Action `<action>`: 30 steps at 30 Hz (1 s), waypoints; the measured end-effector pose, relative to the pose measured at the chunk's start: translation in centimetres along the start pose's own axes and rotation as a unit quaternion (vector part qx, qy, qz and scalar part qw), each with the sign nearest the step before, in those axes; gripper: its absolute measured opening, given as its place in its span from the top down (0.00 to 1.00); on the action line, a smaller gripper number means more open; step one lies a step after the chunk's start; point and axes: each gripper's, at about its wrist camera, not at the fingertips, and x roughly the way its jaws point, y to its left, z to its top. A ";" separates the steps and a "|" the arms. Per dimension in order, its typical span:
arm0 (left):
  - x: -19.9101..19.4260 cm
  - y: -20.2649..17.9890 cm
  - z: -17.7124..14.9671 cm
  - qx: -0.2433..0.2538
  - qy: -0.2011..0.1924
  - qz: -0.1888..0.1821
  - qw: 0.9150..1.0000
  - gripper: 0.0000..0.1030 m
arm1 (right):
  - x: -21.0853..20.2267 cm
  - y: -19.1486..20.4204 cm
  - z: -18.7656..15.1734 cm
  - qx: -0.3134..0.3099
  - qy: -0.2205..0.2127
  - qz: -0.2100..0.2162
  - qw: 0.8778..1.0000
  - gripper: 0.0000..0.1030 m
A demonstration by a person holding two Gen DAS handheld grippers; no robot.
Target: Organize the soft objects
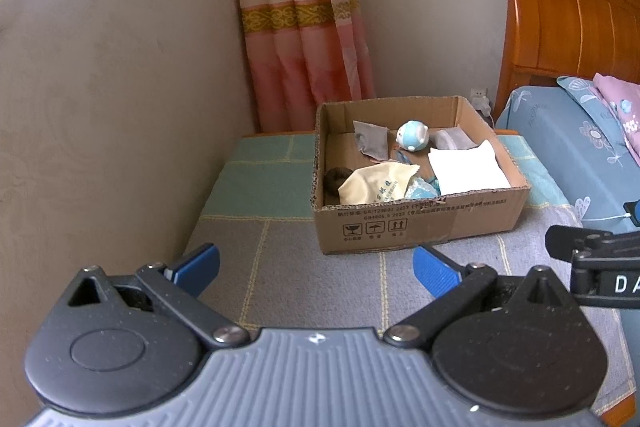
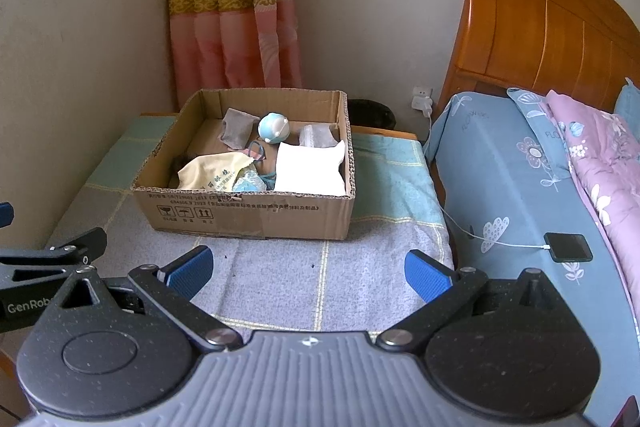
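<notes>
An open cardboard box (image 1: pixel 420 223) (image 2: pixel 244 213) stands on a checked blanket. Inside lie a white folded cloth (image 1: pixel 466 169) (image 2: pixel 310 169), a cream cloth bag (image 1: pixel 376 183) (image 2: pixel 214 171), a grey sock (image 1: pixel 372 141) (image 2: pixel 236 129), a blue and white round plush (image 1: pixel 413 135) (image 2: pixel 273 127), a clear packet (image 1: pixel 452 139) (image 2: pixel 318 135) and a pale blue item (image 1: pixel 420 191) (image 2: pixel 250 181). My left gripper (image 1: pixel 316 269) is open and empty, short of the box. My right gripper (image 2: pixel 308 269) is open and empty too, and its side shows in the left wrist view (image 1: pixel 592 259).
The blanket (image 1: pixel 280 275) (image 2: pixel 280 279) covers a low platform against the wall. A bed with a blue sheet (image 2: pixel 500 187) and wooden headboard (image 2: pixel 540 27) lies to the right, with a charging phone (image 2: pixel 568 247) on it. A curtain (image 1: pixel 300 19) hangs behind the box.
</notes>
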 end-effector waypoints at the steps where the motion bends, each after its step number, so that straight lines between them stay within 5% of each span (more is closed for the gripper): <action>1: 0.0 0.0 0.0 0.000 0.000 0.000 1.000 0.01 | 0.0 0.0 0.0 0.000 0.000 0.001 1.000 0.00; 30: 0.1 -0.2 -0.1 0.003 0.002 0.002 1.000 0.01 | -0.1 0.0 -0.1 -0.001 -0.001 0.002 1.000 0.00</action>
